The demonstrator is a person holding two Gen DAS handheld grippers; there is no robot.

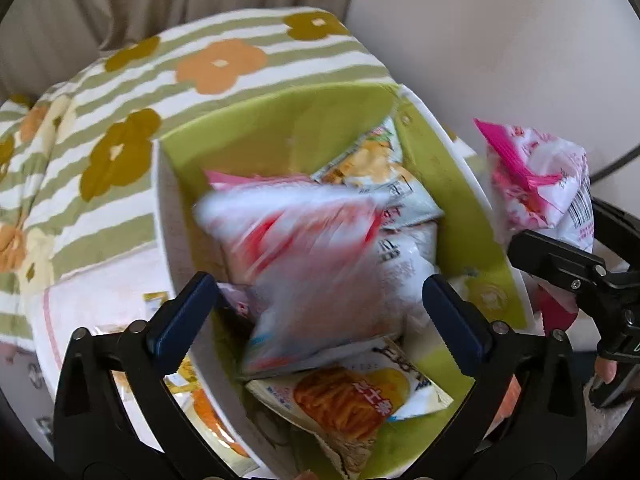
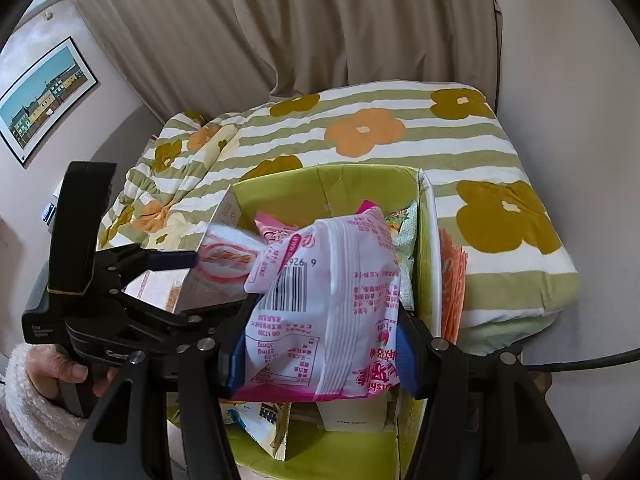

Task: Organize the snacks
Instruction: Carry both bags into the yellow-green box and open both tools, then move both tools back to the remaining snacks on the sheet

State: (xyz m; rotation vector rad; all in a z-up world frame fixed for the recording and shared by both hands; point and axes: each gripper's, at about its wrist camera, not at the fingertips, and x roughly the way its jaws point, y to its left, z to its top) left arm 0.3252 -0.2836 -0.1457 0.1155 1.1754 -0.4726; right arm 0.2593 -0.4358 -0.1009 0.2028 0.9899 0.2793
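A box with a green inside (image 1: 288,120) holds several snack packets. A blurred white and red packet (image 1: 308,268) is in mid-air between my left gripper's spread fingers, over the box. My left gripper (image 1: 316,312) is open. An orange-print packet (image 1: 344,404) lies at the box's near end. My right gripper (image 2: 320,356) is shut on a pink and white packet (image 2: 332,292), held above the box (image 2: 320,188). That packet also shows in the left wrist view (image 1: 536,176), to the right of the box. The left gripper (image 2: 172,260) shows at left in the right wrist view.
The box stands by a folded quilt with green stripes and flowers (image 2: 400,132). More packets lie left of the box (image 1: 188,384). Beige curtains (image 2: 320,20) hang behind. A framed picture (image 2: 44,100) is on the left wall. An orange packet (image 2: 454,280) leans beside the box's right wall.
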